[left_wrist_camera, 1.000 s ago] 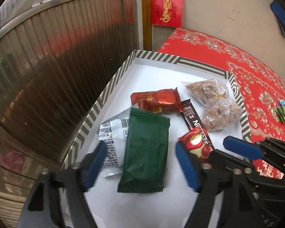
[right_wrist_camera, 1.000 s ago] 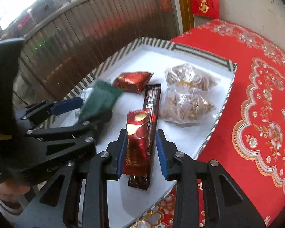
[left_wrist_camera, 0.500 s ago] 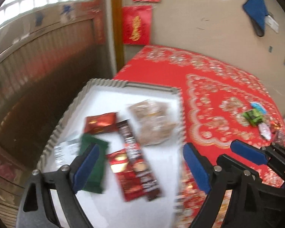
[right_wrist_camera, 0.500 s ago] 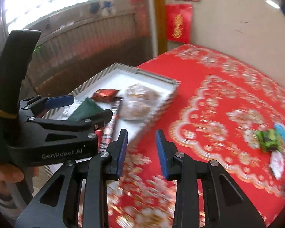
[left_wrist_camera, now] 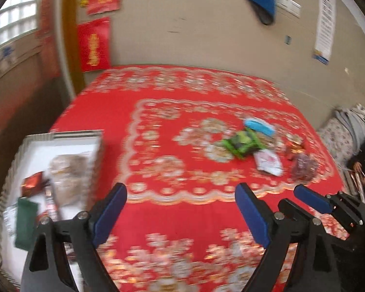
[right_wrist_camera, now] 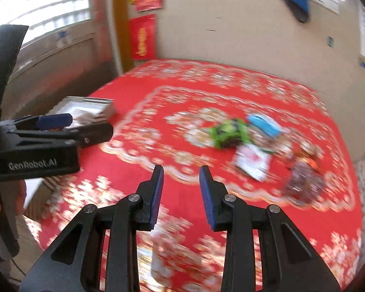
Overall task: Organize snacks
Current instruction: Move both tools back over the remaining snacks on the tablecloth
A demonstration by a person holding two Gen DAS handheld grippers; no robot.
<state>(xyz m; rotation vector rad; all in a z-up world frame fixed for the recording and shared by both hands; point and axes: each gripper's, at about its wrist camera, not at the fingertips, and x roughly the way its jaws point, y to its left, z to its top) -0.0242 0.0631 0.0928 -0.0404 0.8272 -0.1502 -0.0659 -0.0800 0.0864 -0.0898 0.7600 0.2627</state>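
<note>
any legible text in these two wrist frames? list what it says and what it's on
"GenRobot.AI": white lettering on the black body of the left gripper, seen in the right wrist view.
Red wall hangings: gold characters, too blurred to read.
White notice on the wall: print too small to read.
Snack wrappers, both the loose pile on the red tablecloth and those in the striped tray: motion-blurred, nothing legible.

A white tray (left_wrist_camera: 60,137) with a striped rim sits at the left edge of the red tablecloth, holding a dark green packet (left_wrist_camera: 25,221), a red packet (left_wrist_camera: 31,186) and clear bags of brown snacks (left_wrist_camera: 69,175). Toward the right edge lie loose snacks, blurred: a bright green packet (left_wrist_camera: 242,143), a blue one (left_wrist_camera: 259,126), a white one (left_wrist_camera: 267,163) and a dark clear bag (left_wrist_camera: 303,166).
</note>
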